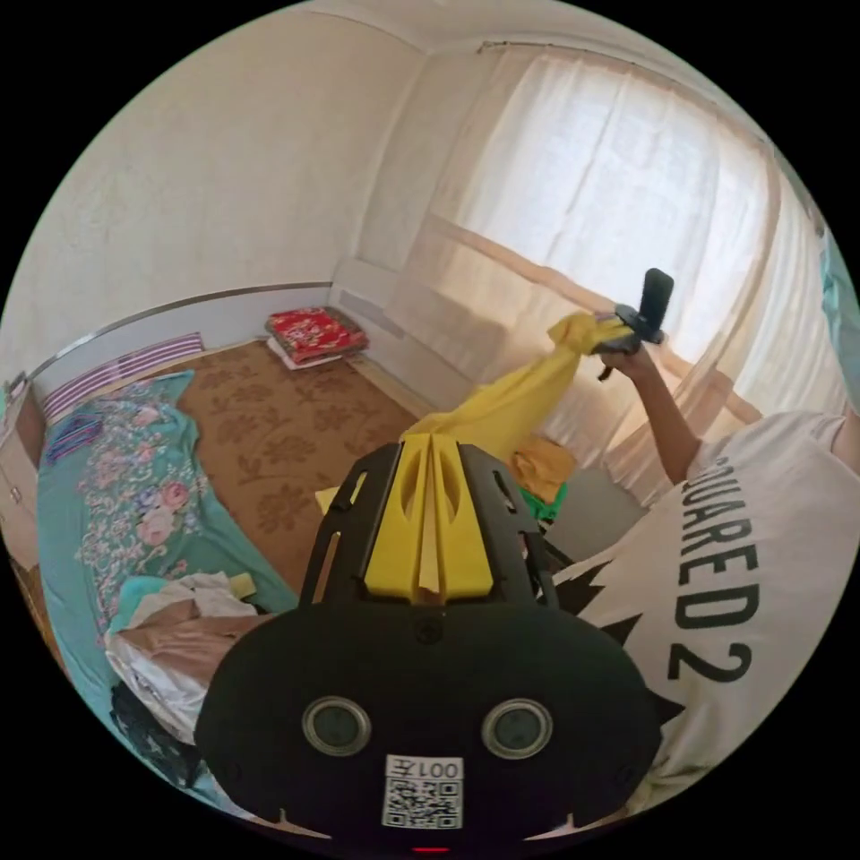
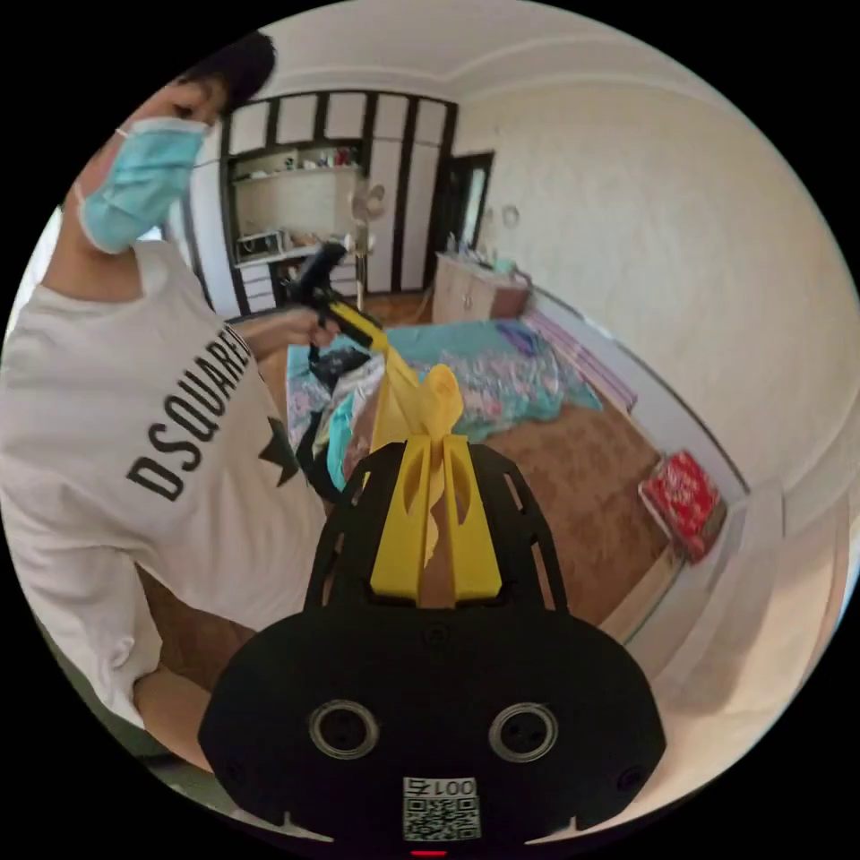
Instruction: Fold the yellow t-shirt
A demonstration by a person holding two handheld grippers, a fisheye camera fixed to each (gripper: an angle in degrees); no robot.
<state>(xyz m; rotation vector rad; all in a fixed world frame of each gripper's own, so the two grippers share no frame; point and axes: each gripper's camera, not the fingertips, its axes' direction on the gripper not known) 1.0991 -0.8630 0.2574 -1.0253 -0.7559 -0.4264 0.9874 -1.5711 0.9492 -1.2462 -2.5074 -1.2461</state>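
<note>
Room: brown patterned carpet (image 1: 278,430), a teal floral bedspread (image 1: 116,502) with a heap of other clothes (image 1: 179,636) at its near end.

Yellow t-shirt (image 1: 520,403): held in the air, bunched and stretched like a rope between the two tools, clear of any surface. No fold is made; spreading it flat and all folding remain.

Left gripper (image 1: 430,475): jaws closed together on one end of the shirt.

Right gripper (image 2: 434,488): jaws pinch the other end, a tuft poking out above them; how much cloth sits inside is hard to tell.
</note>
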